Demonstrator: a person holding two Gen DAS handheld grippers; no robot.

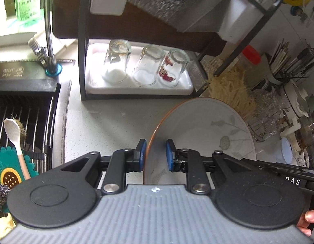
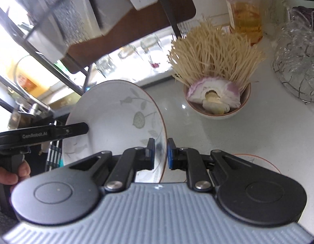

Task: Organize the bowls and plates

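Observation:
A white plate point(image 1: 205, 126) with grey leaf and fish print and a brown rim stands on edge above the counter. My left gripper point(image 1: 155, 155) has its blue pads either side of the plate's rim, with a gap still showing on the right pad. My right gripper point(image 2: 161, 154) pinches the same plate point(image 2: 116, 118) at the opposite rim, pads close on it. The left gripper's finger shows in the right wrist view point(image 2: 75, 127) against the plate's face. A second brown-rimmed dish point(image 2: 264, 162) lies on the counter behind my right gripper.
A black rack point(image 1: 83, 61) holds three upturned glasses point(image 1: 144, 67) on a white tray. A bowl point(image 2: 217, 103) with onion and enoki mushrooms stands to the right. A red-lidded jar point(image 2: 245, 12) and wire basket point(image 2: 299, 61) are behind. The sink rack point(image 1: 24, 118) lies left.

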